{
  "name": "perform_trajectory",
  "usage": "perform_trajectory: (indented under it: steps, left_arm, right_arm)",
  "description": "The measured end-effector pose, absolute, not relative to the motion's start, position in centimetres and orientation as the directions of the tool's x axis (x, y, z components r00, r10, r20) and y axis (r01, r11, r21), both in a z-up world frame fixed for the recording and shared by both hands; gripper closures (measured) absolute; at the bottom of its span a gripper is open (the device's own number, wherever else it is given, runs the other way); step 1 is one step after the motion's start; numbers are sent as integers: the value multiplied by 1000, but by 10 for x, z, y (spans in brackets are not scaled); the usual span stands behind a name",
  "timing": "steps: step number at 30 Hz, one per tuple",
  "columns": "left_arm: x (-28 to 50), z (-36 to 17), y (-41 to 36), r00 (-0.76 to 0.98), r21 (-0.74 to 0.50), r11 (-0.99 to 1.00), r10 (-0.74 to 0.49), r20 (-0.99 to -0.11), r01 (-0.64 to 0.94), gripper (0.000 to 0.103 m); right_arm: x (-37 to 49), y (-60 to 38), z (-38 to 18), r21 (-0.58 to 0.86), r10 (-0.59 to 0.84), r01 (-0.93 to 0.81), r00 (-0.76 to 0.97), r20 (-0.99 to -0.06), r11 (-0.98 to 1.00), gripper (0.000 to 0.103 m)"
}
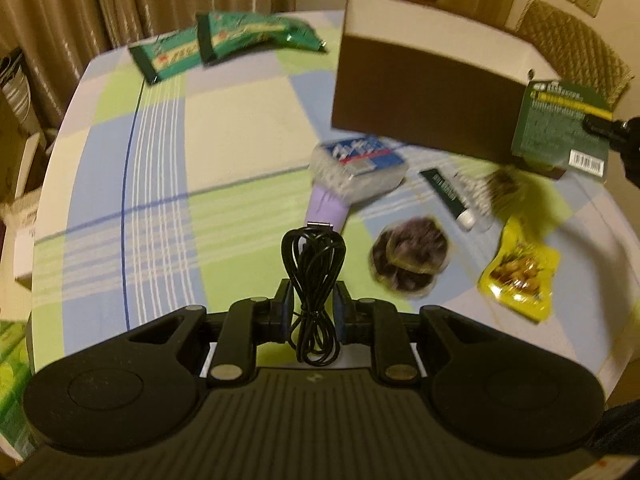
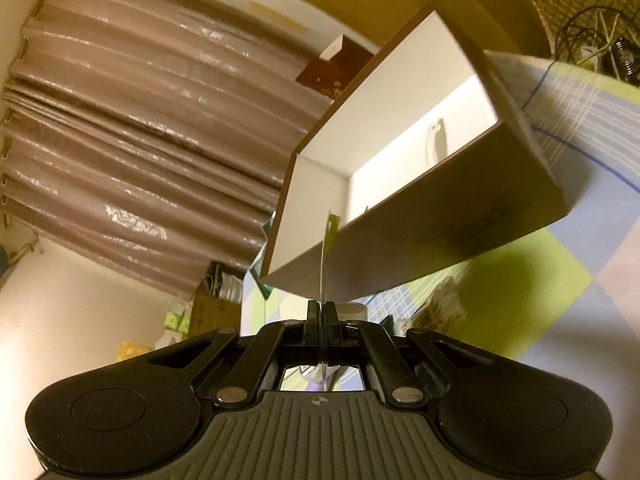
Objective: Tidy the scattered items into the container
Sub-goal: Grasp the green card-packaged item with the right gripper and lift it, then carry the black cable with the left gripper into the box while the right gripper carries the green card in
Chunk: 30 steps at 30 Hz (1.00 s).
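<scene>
cable [image 1: 313, 280] is limp, pinched mid-coil in my left jaws; right jaws pinch a light, stiff card [image 1: 562, 128] by its edge, near the box [image 1: 424, 92].

Left wrist: high, looking steeply down across the surface [image 1: 160, 184], box [image 1: 432, 92] at one o'clock. Right wrist: low, rolled, close to that shared box [image 2: 440, 216].

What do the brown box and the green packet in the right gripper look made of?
Brown box: likely rigid paperboard, matte brown outside, plain white inside, with sharp folded edges. Green packet: thin printed card or stiff film, flat, with a barcode; edge-on in the right wrist view it looks sheet-thin. Which one, I cannot tell.
</scene>
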<state>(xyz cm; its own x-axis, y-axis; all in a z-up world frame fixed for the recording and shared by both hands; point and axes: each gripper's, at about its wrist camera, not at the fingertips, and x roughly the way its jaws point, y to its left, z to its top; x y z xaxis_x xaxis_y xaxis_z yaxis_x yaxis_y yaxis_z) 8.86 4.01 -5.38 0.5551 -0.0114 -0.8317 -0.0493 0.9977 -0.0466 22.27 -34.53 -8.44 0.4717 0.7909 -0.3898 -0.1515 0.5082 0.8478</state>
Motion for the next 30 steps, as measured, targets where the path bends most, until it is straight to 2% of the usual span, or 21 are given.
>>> perform_trajectory:
  steps: [5, 9, 14, 20, 30]
  left_arm:
    - [92, -40, 31, 586, -63, 998, -33, -810, -30, 87]
    - [93, -32, 23, 603, -63, 998, -45, -796, -9, 87]
    - [95, -26, 18, 614, -67, 998, -52, -788, 0, 87]
    - [99, -11, 14, 639, -72, 997, -69, -766, 22, 87]
    - [119, 11, 2, 677, -63, 995, -100, -729, 78, 87]
  right_arm:
    - [219, -354, -71, 785, 752, -197, 490, -440, 588, 103]
    - [213, -356, -55, 670, 694, -275, 515, -503, 690, 103]
    - [206, -360, -44, 615, 671, -316, 534, -514, 723, 103]
    - [207, -365, -39, 628, 686, -317, 513, -517, 710, 103]
    - [233, -381, -22, 734, 725, -245, 520, -452, 633, 103]
